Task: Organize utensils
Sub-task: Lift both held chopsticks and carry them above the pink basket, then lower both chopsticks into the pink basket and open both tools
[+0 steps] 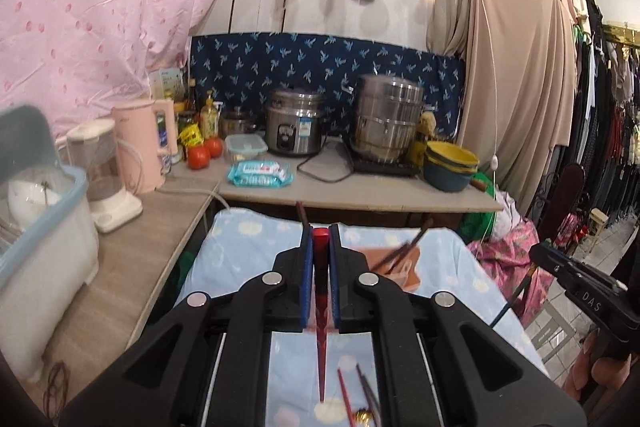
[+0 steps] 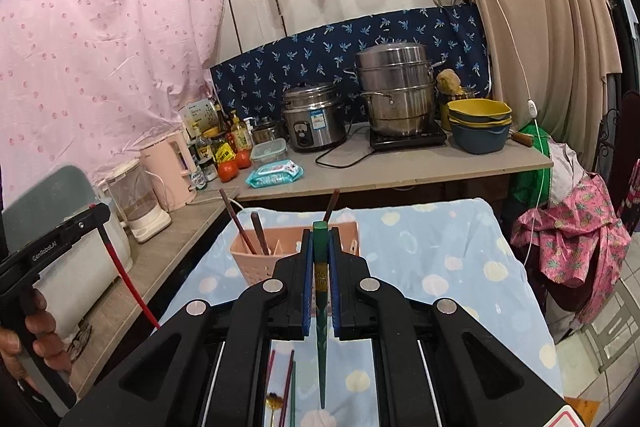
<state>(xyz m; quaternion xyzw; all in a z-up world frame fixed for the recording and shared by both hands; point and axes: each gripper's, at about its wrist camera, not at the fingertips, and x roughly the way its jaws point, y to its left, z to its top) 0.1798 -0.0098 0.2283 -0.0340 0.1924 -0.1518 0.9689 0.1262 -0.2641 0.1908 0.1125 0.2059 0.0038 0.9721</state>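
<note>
Left claw (image 1: 320, 247) pinching red chopstick (image 1: 321, 307), right claw (image 2: 320, 247) pinching green chopstick (image 2: 321, 307), tips down above blue cloth. We reckon both lifted upright so we drop them into pink holder (image 2: 296, 251) ahead.

Work table (image 2: 460, 247): covered by a light blue cloth with pale round prints.
On the cloth, far end: pink slotted utensil holder (image 2: 256, 263), 3 dark chopsticks standing in it.
On the cloth, near edge: loose chopsticks (image 2: 288, 387) and a gold-ended utensil (image 2: 273, 399), lying just beside each other.
Same near-edge group, left wrist view: chopsticks (image 1: 345, 397).
</note>
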